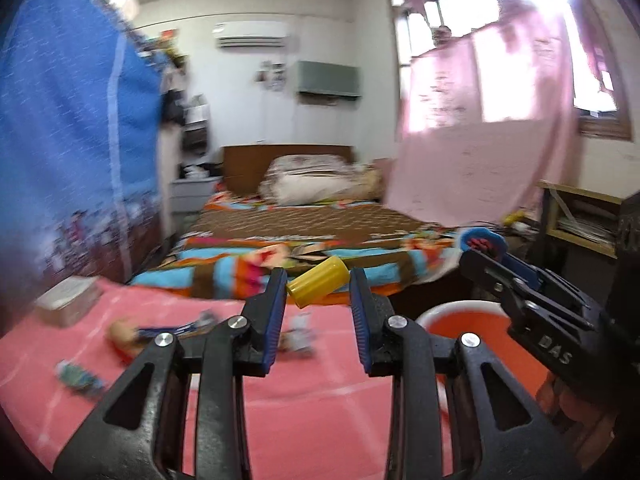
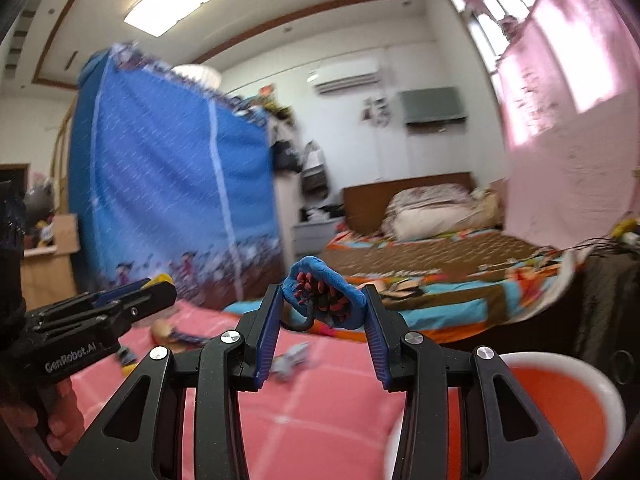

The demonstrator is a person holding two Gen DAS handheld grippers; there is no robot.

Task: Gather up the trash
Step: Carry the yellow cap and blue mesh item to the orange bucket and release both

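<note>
My left gripper point(image 1: 318, 280) holds a yellow cap point(image 1: 318, 283) tight between its jaws, and my right gripper point(image 2: 323, 295) is clamped on a blue crumpled thing point(image 2: 323, 292), both above the pink cloth point(image 1: 312, 420); the orange bin point(image 1: 468, 322) waits just beside, the bed point(image 1: 304, 224) behind

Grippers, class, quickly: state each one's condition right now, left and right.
Left gripper: closed on a yellow cap.
Right gripper: closed on a blue rubbery piece with red spikes.
</note>
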